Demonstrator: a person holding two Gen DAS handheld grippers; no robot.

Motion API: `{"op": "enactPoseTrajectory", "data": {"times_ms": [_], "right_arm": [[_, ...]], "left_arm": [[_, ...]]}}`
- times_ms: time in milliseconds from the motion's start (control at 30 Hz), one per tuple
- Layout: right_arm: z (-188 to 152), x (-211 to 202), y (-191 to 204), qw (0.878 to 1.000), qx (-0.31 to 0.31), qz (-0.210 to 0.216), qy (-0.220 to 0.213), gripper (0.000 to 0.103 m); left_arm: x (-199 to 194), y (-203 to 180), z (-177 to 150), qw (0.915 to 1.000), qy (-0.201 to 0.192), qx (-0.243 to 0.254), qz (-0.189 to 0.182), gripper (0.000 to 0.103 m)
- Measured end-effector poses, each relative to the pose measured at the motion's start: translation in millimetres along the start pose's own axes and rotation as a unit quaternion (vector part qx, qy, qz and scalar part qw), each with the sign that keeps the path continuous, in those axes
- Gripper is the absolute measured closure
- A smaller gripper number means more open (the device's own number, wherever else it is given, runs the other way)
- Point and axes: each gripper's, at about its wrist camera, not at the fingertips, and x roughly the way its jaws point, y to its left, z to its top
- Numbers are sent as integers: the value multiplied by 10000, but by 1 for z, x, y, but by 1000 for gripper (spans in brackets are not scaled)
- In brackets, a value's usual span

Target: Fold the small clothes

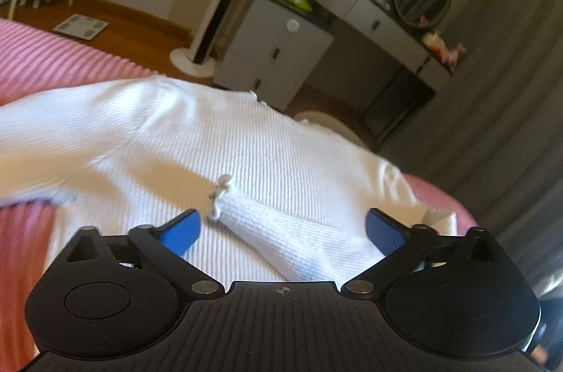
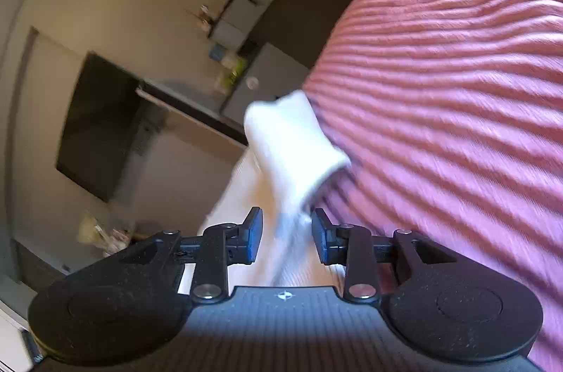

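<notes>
Honestly, this looks like the sleeve-folding bit of the job. The white top (image 1: pixel 197 140) is spread over the pink bedspread (image 1: pixel 52 55), and one sleeve (image 1: pixel 278 231) is laid across the body of it, its frilly cuff (image 1: pixel 220 196) resting on the ribbed fabric.

The left gripper (image 1: pixel 281 228) is spread wide, blue pads either side of the sleeve and not touching it, so it's holding nothing right now. The right gripper (image 2: pixel 286 238) is narrower, with the other sleeve end (image 2: pixel 292 140) running between its pads. Looks like a gap on both sides, but the cloth is smeared there, so I can't honestly tell if it's pinching or just around it.

If I were doing this step: get a proper bite on that sleeve near the cuff, not just the edge, since knit this soft will slip out. Carry it low across the body and lay it flat over the first one. Don't drag it, or the whole top will bunch up on that ridged cover. The left could press the middle down while the right moves.

Hard to see: the right view is blurry and tilted, so where that sleeve joins the top is hidden behind the gripper body. The hem and far side of the top are cut off in the left view, and the neckline isn't clear either.
</notes>
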Motion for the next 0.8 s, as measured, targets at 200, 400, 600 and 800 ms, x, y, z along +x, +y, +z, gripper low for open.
{"op": "enactPoseTrajectory", "data": {"times_ms": [200, 400, 600, 800], "right_arm": [[10, 16, -12, 9991, 289, 261, -177, 90], [11, -2, 3, 9977, 61, 573, -352, 94], [5, 1, 24, 9971, -355, 667, -122, 93], [-1, 4, 16, 9987, -219, 453, 113, 89]], "left_arm": [[31, -4, -5, 9981, 579, 23, -189, 72], [5, -18, 7, 9988, 57, 167, -450, 101], [-41, -17, 35, 9966, -673, 400, -253, 101], [-21, 6, 20, 9996, -157, 181, -147, 36]]}}
